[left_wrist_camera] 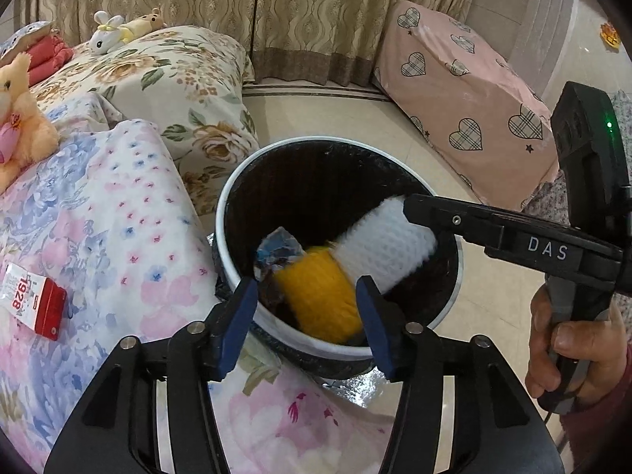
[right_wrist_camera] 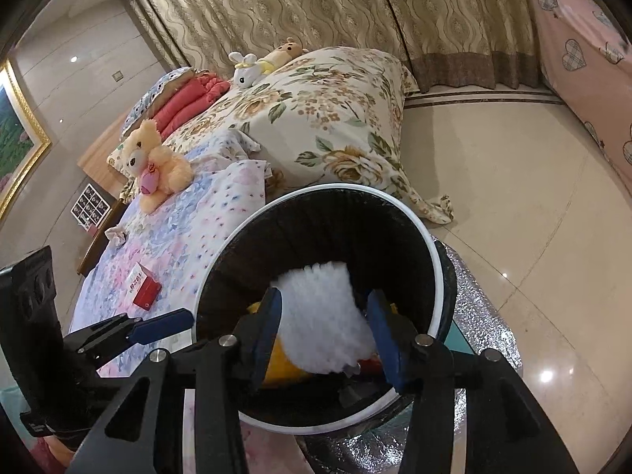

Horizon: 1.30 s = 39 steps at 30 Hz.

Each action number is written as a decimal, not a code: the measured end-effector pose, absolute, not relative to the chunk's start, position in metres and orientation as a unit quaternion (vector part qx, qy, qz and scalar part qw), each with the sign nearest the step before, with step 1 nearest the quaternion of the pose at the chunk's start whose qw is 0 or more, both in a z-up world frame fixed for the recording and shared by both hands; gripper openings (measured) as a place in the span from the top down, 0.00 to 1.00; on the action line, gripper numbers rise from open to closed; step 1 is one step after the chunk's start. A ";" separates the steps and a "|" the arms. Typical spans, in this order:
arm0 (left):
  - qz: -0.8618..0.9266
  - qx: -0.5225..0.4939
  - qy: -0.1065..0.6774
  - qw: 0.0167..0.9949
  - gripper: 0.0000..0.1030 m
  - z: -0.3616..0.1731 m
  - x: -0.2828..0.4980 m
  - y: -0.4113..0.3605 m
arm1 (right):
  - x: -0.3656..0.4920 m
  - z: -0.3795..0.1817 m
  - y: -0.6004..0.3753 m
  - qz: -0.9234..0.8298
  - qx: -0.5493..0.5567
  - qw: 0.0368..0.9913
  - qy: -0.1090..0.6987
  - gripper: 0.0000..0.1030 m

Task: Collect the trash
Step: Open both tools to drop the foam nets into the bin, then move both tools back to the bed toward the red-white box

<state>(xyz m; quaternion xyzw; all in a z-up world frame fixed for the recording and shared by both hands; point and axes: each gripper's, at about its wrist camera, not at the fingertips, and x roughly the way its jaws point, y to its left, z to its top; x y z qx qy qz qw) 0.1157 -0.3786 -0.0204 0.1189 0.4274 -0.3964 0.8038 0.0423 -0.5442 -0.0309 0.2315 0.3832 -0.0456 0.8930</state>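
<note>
A: Jaws first. The left gripper (left_wrist_camera: 306,308) stands open over the near rim of the round black bin with a white rim (left_wrist_camera: 233,245). Its blue pads (left_wrist_camera: 245,308) touch nothing; the yellow foam net sleeve (left_wrist_camera: 320,296) lies between them, lower down, inside the bin.

B: And the right gripper (right_wrist_camera: 326,331)?

A: Open too, above the bin's mouth. The white foam net sleeve (right_wrist_camera: 324,316) sits between its blue pads, blurred, and I see no pad pressing on it. From the left wrist, that white sleeve (left_wrist_camera: 389,245) shows just under the right gripper's black fingers (left_wrist_camera: 434,207), inside the bin beside the yellow one.

B: Anything else in the bin?

A: A crumpled blue-and-white wrapper (left_wrist_camera: 276,249) against the bin's left inner wall, touching the yellow sleeve.

B: Around the bin?

A: Left of it, a bed under a pink-and-blue flowered quilt (left_wrist_camera: 98,213), with a small red-and-white carton (left_wrist_camera: 39,300) lying on it. Beyond that, a peach plush bear (right_wrist_camera: 156,162). Under the bin, silver foil matting (right_wrist_camera: 486,316) on a pale tiled floor (right_wrist_camera: 513,181).
</note>
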 end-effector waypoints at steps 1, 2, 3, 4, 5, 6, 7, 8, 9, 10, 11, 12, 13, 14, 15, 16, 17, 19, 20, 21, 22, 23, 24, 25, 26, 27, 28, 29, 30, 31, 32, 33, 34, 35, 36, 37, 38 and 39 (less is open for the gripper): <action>-0.395 0.117 0.428 0.804 0.47 -0.021 0.116 -0.377 | 0.042 -0.031 -0.544 -0.046 0.232 0.893 0.383 0.53; -0.395 0.115 0.429 0.804 0.46 -0.021 0.116 -0.375 | 0.043 -0.031 -0.544 -0.046 0.230 0.893 0.383 0.53; -0.394 0.113 0.430 0.804 0.46 -0.022 0.116 -0.373 | 0.043 -0.031 -0.545 -0.046 0.230 0.893 0.383 0.53; -0.391 0.111 0.431 0.806 0.46 -0.023 0.116 -0.370 | 0.042 -0.031 -0.545 -0.046 0.231 0.893 0.383 0.53; -0.389 0.111 0.431 0.807 0.46 -0.023 0.115 -0.368 | 0.042 -0.031 -0.544 -0.046 0.232 0.893 0.383 0.53; -0.388 0.110 0.431 0.807 0.45 -0.023 0.115 -0.367 | 0.042 -0.031 -0.544 -0.047 0.232 0.893 0.384 0.53; -0.386 0.110 0.430 0.808 0.45 -0.024 0.115 -0.364 | 0.041 -0.031 -0.544 -0.046 0.232 0.893 0.384 0.53; -0.384 0.110 0.429 0.810 0.45 -0.024 0.114 -0.361 | 0.041 -0.031 -0.544 -0.046 0.232 0.893 0.384 0.53; -0.383 0.109 0.428 0.811 0.45 -0.024 0.113 -0.359 | 0.041 -0.031 -0.542 -0.045 0.232 0.893 0.384 0.52; -0.380 0.109 0.427 0.813 0.44 -0.023 0.113 -0.356 | 0.041 -0.031 -0.541 -0.045 0.232 0.893 0.384 0.52; -0.378 0.109 0.426 0.815 0.43 -0.023 0.113 -0.353 | 0.041 -0.030 -0.539 -0.044 0.232 0.893 0.383 0.50; -0.375 0.108 0.425 0.817 0.42 -0.023 0.113 -0.349 | 0.040 -0.029 -0.537 -0.042 0.232 0.894 0.382 0.48; -0.371 0.107 0.423 0.820 0.42 -0.023 0.113 -0.344 | 0.041 -0.028 -0.534 -0.041 0.232 0.894 0.380 0.48; -0.368 0.105 0.423 0.821 0.41 -0.023 0.113 -0.340 | 0.041 -0.026 -0.531 -0.039 0.231 0.895 0.379 0.46; -0.364 0.103 0.424 0.823 0.40 -0.024 0.113 -0.335 | 0.040 -0.024 -0.528 -0.037 0.230 0.897 0.376 0.44; -0.361 0.100 0.425 0.824 0.40 -0.024 0.114 -0.330 | 0.041 -0.023 -0.525 -0.035 0.229 0.898 0.373 0.43; -0.356 0.096 0.427 0.826 0.40 -0.025 0.115 -0.324 | 0.042 -0.021 -0.521 -0.033 0.229 0.899 0.372 0.40; -0.347 0.090 0.429 0.829 0.40 -0.027 0.116 -0.314 | 0.043 -0.019 -0.514 -0.029 0.226 0.901 0.368 0.38; -0.340 0.087 0.431 0.832 0.39 -0.028 0.117 -0.306 | 0.044 -0.018 -0.511 -0.027 0.224 0.902 0.367 0.38; -0.331 0.083 0.432 0.835 0.39 -0.029 0.118 -0.298 | 0.044 -0.017 -0.508 -0.025 0.223 0.903 0.366 0.37; -0.323 0.077 0.432 0.839 0.39 -0.030 0.118 -0.290 | 0.045 -0.016 -0.505 -0.023 0.223 0.903 0.365 0.37; -0.316 0.071 0.433 0.841 0.38 -0.031 0.118 -0.283 | 0.045 -0.015 -0.501 -0.022 0.224 0.904 0.363 0.37; -0.310 0.064 0.435 0.843 0.38 -0.032 0.119 -0.273 | 0.045 -0.014 -0.498 -0.019 0.224 0.905 0.361 0.37; -0.303 0.058 0.436 0.846 0.38 -0.033 0.119 -0.265 | 0.046 -0.012 -0.495 -0.017 0.224 0.906 0.358 0.36; -0.296 0.053 0.437 0.848 0.37 -0.033 0.120 -0.257 | 0.046 -0.011 -0.491 -0.015 0.224 0.907 0.357 0.36; -0.290 0.051 0.436 0.850 0.37 -0.034 0.121 -0.251 | 0.047 -0.009 -0.486 -0.011 0.224 0.908 0.355 0.34; -0.281 0.047 0.436 0.854 0.37 -0.034 0.120 -0.241 | 0.048 -0.008 -0.482 -0.008 0.224 0.908 0.354 0.33; -0.270 0.041 0.436 0.857 0.36 -0.034 0.120 -0.231 | 0.050 -0.006 -0.476 -0.003 0.221 0.909 0.353 0.32; -0.263 0.035 0.436 0.860 0.36 -0.035 0.121 -0.222 | 0.052 -0.005 -0.468 0.004 0.217 0.910 0.353 0.31; -0.258 0.029 0.437 0.861 0.36 -0.035 0.121 -0.214 | 0.055 -0.003 -0.458 0.015 0.210 0.912 0.353 0.30; -0.251 0.023 0.437 0.863 0.35 -0.035 0.122 -0.206 | 0.057 -0.002 -0.452 0.022 0.205 0.912 0.354 0.29; -0.242 0.017 0.438 0.866 0.35 -0.036 0.122 -0.195 | 0.059 -0.001 -0.444 0.031 0.197 0.913 0.354 0.28; -0.232 0.014 0.438 0.869 0.35 -0.036 0.123 -0.187 | 0.061 0.000 -0.436 0.040 0.190 0.915 0.354 0.28; -0.224 0.010 0.438 0.871 0.35 -0.037 0.124 -0.179 | 0.063 0.000 -0.426 0.049 0.182 0.916 0.355 0.28; -0.217 0.005 0.438 0.873 0.35 -0.037 0.124 -0.172 | 0.066 0.000 -0.416 0.058 0.173 0.917 0.356 0.27; -0.211 0.001 0.438 0.874 0.34 -0.038 0.125 -0.165 | 0.069 0.000 -0.406 0.068 0.165 0.917 0.357 0.27; -0.203 -0.004 0.438 0.876 0.34 -0.038 0.126 -0.156 | 0.071 0.000 -0.397 0.078 0.160 0.916 0.359 0.27; -0.197 -0.007 0.438 0.877 0.34 -0.039 0.126 -0.150 | 0.074 0.000 -0.389 0.087 0.157 0.915 0.360 0.27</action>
